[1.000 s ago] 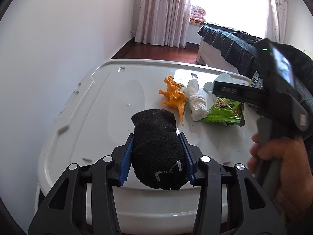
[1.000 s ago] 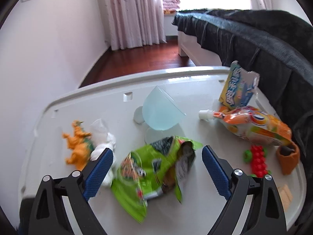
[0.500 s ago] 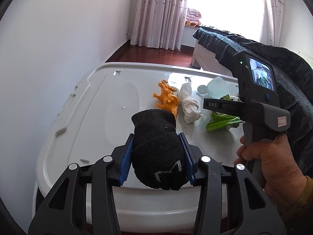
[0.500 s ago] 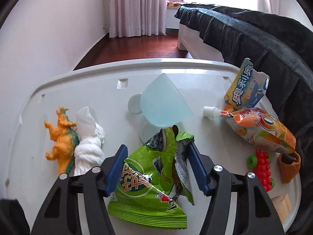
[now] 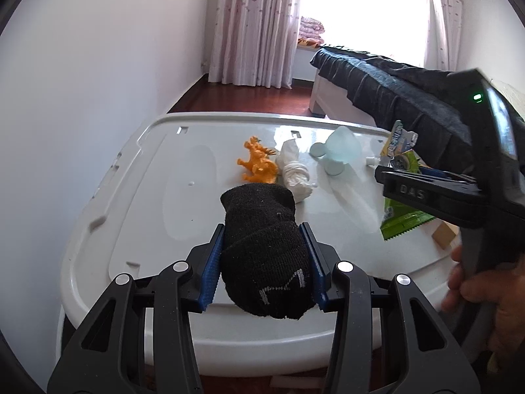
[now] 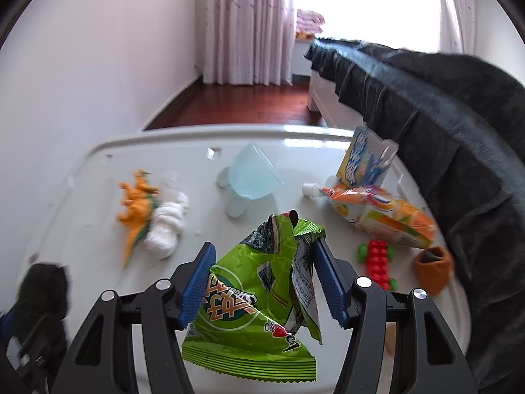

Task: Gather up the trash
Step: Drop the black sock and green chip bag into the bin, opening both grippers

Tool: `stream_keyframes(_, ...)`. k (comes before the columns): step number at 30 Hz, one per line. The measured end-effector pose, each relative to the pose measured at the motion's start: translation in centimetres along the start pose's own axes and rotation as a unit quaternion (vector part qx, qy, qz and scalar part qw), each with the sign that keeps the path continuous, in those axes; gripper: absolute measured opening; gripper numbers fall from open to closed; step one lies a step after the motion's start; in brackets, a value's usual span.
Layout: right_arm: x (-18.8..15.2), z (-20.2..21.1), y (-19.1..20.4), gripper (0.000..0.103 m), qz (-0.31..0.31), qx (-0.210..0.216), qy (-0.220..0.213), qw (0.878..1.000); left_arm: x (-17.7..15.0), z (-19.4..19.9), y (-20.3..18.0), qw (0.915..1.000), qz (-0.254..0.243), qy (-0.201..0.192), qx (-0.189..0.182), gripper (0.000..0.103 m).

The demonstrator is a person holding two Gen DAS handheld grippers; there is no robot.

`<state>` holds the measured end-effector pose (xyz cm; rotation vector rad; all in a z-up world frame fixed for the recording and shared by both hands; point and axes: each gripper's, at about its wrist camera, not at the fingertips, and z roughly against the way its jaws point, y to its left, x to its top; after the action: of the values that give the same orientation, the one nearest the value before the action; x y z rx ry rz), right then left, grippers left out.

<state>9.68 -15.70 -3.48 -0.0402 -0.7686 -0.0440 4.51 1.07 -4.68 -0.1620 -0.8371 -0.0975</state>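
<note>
My right gripper (image 6: pixel 262 279) clamps the green snack bag (image 6: pixel 252 298), lifted at lower centre; my left gripper (image 5: pixel 265 262) grips a black sock (image 5: pixel 262 256). Next, I carry the bag to a bin.

We read "DAS" in raised letters on the black body of the right claw (image 5: pixel 414 193). The green snack bag (image 6: pixel 249 298) bears upside-down orange lettering and small print that we cannot make out. The blue-and-yellow packet (image 6: pixel 362 161) at far right carries blurred characters, unreadable.
</note>
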Motion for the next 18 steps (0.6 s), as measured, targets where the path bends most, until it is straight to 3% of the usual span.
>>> stream_keyframes(3,-1.4,4.9,-0.2,0.06,0.015,0.023,-0.02,0.999,-0.8,1.9,-0.7,0.9999,-0.004,-0.004,-0.01,0.044)
stream_keyframes(7,-4.8,9.2,-0.7,0.061,0.023,0.048,-0.013,0.998,-2.6,4.2,-1.4,0.9996,-0.015,0.006,-0.022,0.044)
stream_keyframes(15,-15.0,11.8,-0.9,0.061,0.032,0.077,0.077,0.994,-8.0,7.4,-2.2,0.9963,-0.041,0.066,-0.037,0.044)
stream_keyframes(18,-17.3,11.5,-0.8,0.061,0.031,0.077,0.102,0.991,-9.7,7.9,-2.0,0.995,-0.049,0.08,-0.035,0.044)
